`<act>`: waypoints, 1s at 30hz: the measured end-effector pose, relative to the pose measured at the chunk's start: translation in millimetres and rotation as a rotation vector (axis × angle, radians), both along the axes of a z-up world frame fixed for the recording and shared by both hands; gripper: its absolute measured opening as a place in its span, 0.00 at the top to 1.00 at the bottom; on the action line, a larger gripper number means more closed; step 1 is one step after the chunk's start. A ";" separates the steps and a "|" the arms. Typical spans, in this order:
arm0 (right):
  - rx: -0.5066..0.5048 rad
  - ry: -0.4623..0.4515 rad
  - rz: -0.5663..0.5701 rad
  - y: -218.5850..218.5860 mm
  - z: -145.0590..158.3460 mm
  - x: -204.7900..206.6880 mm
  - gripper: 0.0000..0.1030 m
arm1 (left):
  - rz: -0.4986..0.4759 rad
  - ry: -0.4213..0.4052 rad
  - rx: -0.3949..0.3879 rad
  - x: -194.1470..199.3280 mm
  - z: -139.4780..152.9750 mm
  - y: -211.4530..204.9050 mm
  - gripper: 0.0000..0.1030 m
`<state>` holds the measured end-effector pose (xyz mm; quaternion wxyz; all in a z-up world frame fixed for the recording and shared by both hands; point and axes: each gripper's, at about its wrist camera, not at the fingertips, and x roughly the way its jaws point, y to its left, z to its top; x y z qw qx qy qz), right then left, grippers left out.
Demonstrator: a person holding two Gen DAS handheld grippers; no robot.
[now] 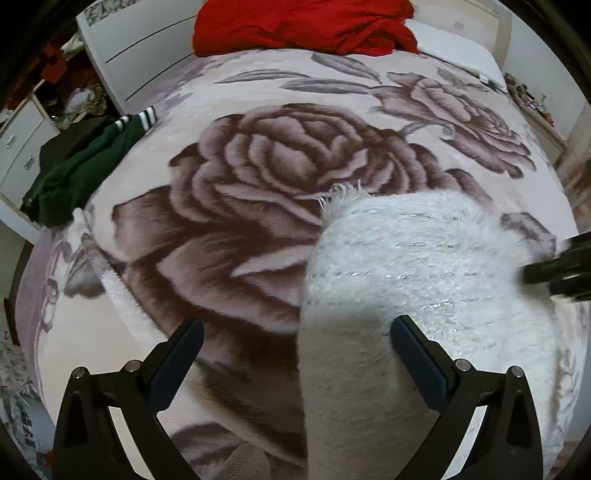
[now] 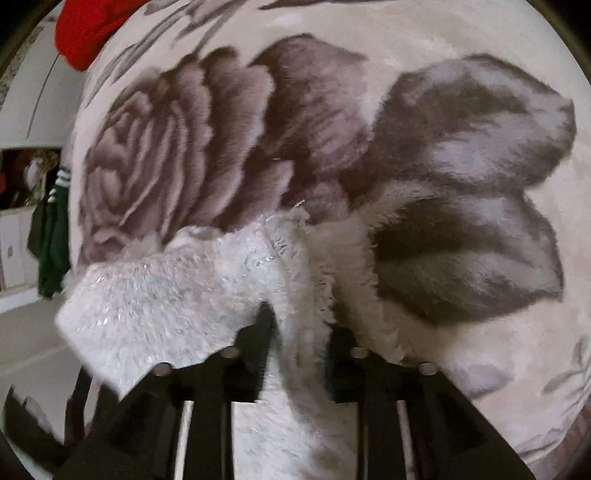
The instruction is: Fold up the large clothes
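A fuzzy white knitted garment (image 1: 406, 266) with silver threads lies bunched on the rose-patterned bed blanket (image 1: 258, 177). My left gripper (image 1: 295, 332) is open, its fingers spread wide; a fold of the garment passes between them and lies against the right finger (image 1: 413, 343). My right gripper (image 2: 299, 332) is shut on the white garment (image 2: 177, 295) and holds a bunched fold of it just above the blanket (image 2: 461, 184). The right gripper also shows as a dark shape at the right edge of the left wrist view (image 1: 557, 269).
A red garment (image 1: 303, 26) lies at the head of the bed by a white pillow (image 1: 458, 51). A dark green garment with white stripes (image 1: 85, 162) hangs off the left bed edge. White drawers (image 1: 22, 147) stand to the left.
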<state>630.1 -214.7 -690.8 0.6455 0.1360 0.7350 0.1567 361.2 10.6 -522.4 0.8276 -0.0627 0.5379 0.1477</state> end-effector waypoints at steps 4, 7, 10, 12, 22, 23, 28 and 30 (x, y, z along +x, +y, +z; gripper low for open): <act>-0.170 -0.197 0.069 -10.2 73.4 -18.3 0.64 | 0.037 -0.005 -0.011 -9.0 -7.1 14.4 0.00; -0.115 -0.275 0.098 1.3 109.8 -38.9 0.64 | 0.058 -0.007 -0.020 -13.0 -11.4 20.3 0.00; 0.058 -0.195 0.177 34.1 99.1 -53.3 0.65 | 0.053 -0.014 -0.025 -14.1 -12.3 21.5 0.00; 0.043 -0.121 0.199 51.4 66.8 -58.0 0.64 | 0.038 -0.015 -0.026 -14.0 -12.5 21.7 0.00; 0.138 -0.156 0.031 11.3 48.0 -32.6 0.45 | 0.013 -0.020 -0.070 -20.8 -11.4 38.3 0.00; 0.135 -0.137 0.026 9.4 39.8 -26.3 0.44 | 0.017 -0.025 -0.071 -20.8 -8.5 39.7 0.00; 0.206 -0.015 0.072 16.0 -1.0 -3.0 0.36 | 0.082 -0.079 -0.050 -26.9 15.0 57.3 0.00; 0.228 0.005 0.100 19.8 -10.8 -7.0 0.35 | 0.122 -0.080 -0.047 -33.4 19.7 67.5 0.00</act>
